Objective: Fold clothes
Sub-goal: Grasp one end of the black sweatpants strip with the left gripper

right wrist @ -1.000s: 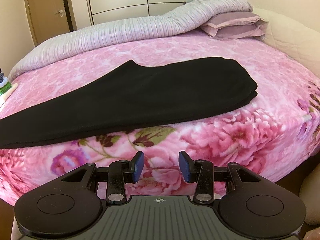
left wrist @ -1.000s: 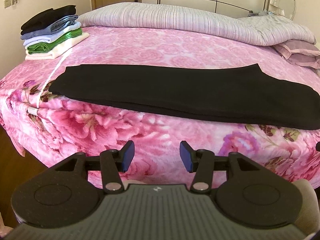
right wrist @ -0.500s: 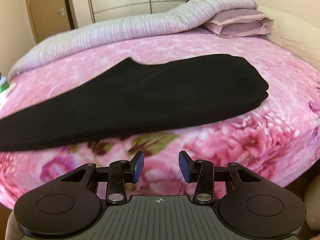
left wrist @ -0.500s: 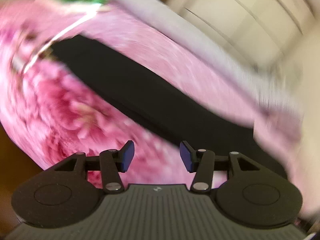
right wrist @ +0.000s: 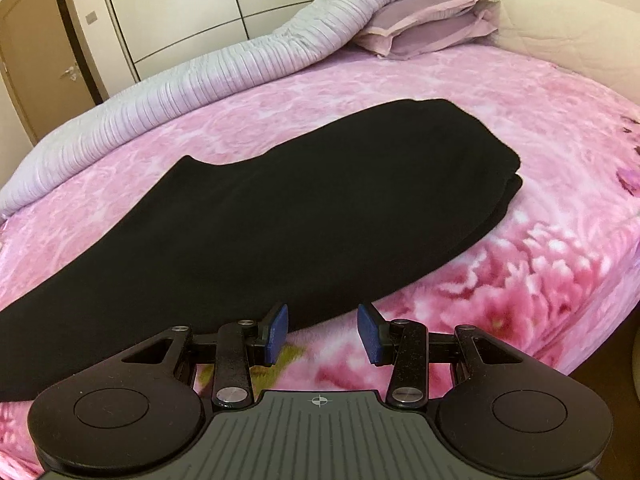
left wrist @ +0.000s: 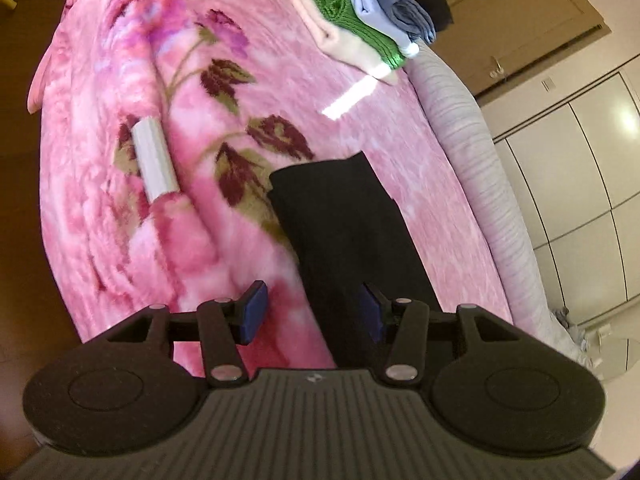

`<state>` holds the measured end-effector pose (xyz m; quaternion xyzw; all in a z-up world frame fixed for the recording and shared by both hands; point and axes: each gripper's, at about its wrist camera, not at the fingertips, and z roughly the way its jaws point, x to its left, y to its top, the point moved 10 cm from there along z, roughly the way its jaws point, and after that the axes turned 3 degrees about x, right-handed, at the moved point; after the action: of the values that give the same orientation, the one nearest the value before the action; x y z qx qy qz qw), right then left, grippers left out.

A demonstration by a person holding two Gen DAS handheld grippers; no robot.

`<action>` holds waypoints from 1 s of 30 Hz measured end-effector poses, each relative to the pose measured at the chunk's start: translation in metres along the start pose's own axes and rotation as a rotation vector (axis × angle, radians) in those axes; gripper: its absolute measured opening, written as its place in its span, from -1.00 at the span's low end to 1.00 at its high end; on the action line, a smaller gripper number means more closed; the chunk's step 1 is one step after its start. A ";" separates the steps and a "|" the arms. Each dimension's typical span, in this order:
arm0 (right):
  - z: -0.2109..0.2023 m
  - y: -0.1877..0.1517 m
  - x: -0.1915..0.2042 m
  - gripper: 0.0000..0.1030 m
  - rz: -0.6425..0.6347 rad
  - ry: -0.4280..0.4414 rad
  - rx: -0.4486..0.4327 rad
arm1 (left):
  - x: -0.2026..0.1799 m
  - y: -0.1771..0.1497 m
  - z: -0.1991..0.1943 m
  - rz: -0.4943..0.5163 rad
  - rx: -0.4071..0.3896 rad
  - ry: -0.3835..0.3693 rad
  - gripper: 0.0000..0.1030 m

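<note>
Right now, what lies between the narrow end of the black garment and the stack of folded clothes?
In the left wrist view, only bare pink floral blanket with a sunlight streak separates the black garment from the stack of folded clothes.

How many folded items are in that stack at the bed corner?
5 visible in the stack: cream at the bottom, then green knit, pale lavender, grey-blue, and black on top. The frame edge crops the stack, so more may be hidden.

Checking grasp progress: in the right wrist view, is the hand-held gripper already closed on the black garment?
No, the right hand-held gripper is open, its blue pads apart at the near edge of the black garment.
</note>
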<state>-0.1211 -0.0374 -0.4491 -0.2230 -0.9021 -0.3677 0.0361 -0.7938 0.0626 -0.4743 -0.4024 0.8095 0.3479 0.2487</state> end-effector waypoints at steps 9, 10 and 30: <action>0.017 0.004 -0.005 -0.17 -0.001 -0.012 0.011 | -0.012 0.005 0.013 0.003 -0.056 -0.013 0.14; 0.017 0.004 -0.005 -0.17 0.001 -0.011 0.011 | -0.013 0.005 0.014 0.001 -0.062 -0.016 0.13; 0.014 0.013 -0.034 -0.17 0.046 -0.037 -0.025 | -0.154 -0.047 -0.002 0.730 -0.200 -0.007 -0.86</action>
<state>-0.0838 -0.0322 -0.4586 -0.2510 -0.8926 -0.3736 0.0251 -0.6701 0.1150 -0.3849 -0.1086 0.8608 0.4922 0.0706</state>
